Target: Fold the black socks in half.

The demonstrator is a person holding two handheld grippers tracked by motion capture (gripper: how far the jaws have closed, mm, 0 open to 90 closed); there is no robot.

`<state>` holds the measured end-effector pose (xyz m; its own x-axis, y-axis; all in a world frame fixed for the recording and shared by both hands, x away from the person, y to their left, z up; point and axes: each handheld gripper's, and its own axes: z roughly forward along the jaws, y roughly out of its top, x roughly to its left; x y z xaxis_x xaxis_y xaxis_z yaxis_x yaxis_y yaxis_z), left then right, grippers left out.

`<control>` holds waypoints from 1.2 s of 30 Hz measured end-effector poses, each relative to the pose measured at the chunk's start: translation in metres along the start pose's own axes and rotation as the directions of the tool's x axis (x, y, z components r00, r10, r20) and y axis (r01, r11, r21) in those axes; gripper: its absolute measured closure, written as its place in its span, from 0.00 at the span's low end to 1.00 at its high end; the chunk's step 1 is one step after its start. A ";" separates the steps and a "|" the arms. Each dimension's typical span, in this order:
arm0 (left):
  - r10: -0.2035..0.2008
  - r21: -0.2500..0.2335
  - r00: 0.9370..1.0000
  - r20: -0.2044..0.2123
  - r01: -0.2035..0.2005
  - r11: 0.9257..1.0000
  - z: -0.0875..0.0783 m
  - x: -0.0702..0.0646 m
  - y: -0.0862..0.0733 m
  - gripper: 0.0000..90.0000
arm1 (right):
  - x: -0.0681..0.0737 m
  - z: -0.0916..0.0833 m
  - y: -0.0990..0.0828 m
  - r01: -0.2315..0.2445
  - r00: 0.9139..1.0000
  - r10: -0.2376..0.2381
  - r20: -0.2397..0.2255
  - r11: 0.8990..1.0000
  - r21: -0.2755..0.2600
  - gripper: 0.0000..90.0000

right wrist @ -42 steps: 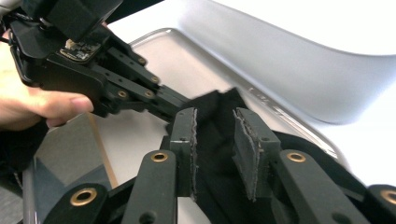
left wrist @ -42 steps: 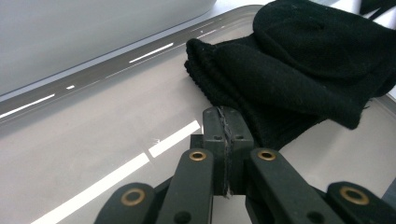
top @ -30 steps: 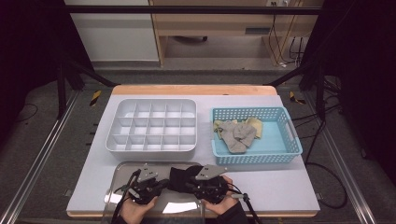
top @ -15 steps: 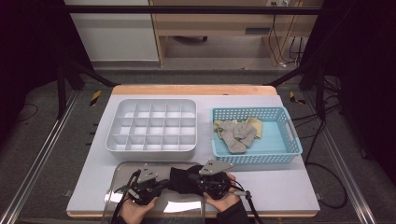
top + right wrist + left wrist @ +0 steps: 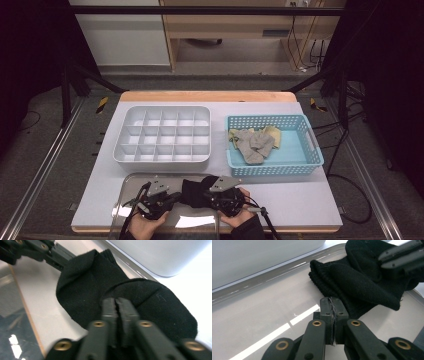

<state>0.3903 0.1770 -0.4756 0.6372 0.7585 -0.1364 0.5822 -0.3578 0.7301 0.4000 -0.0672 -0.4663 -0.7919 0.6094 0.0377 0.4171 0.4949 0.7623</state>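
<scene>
Left gripper point(image 5: 161, 201): jaws clenched together at the near edge of the black knitted sock point(image 5: 362, 287); whether any cloth is nipped between them I can't tell.

Right gripper point(image 5: 209, 196): jaws have just been closing and now pinch a fold of that sock's rounded end, probably to fold it or lift it.

Sock's place: bunched between the two grippers on the shiny metal tray point(image 5: 125, 200), a flat surface for working the cloth.

Beyond the grippers: the empty white plastic compartment box point(image 5: 165, 134), likely the sock's destination.

Farther right: the light-blue slotted basket point(image 5: 300, 167) holding grey and yellowish socks point(image 5: 254, 143), seemingly waiting their turn.
</scene>
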 end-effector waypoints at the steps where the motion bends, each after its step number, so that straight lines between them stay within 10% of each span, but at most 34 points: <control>1: 0.000 0.002 1.000 -0.001 0.000 1.000 0.000 0.000 0.000 0.97 | -0.001 -0.002 0.001 -0.006 1.000 0.006 0.003 1.000 -0.010 1.00; 11: 0.006 0.006 1.000 -0.003 -0.006 1.000 0.001 -0.001 0.000 0.98 | 0.001 -0.022 0.032 -0.043 0.998 0.033 -0.055 0.980 -0.196 1.00; 17: 0.008 0.003 1.000 -0.004 -0.008 1.000 0.002 -0.002 -0.001 0.98 | 0.018 -0.001 0.035 0.006 0.994 -0.020 -0.110 0.992 -0.129 1.00; 25: 0.002 0.001 1.000 -0.004 -0.002 1.000 0.001 -0.001 0.000 0.98 | 0.016 0.017 0.011 -0.033 0.988 0.027 -0.152 0.999 -0.042 1.00; 36: -0.001 -0.145 1.000 0.026 0.004 0.989 -0.028 0.000 0.021 0.99 | 0.018 0.023 0.003 -0.039 0.988 0.031 -0.150 0.998 -0.048 0.99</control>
<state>0.3885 0.1844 -0.4411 0.6499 0.7442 -0.1543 0.5056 -0.2718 0.8189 0.3977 -0.0406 -0.4780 -0.8365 0.5247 0.1581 0.4258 0.4407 0.7902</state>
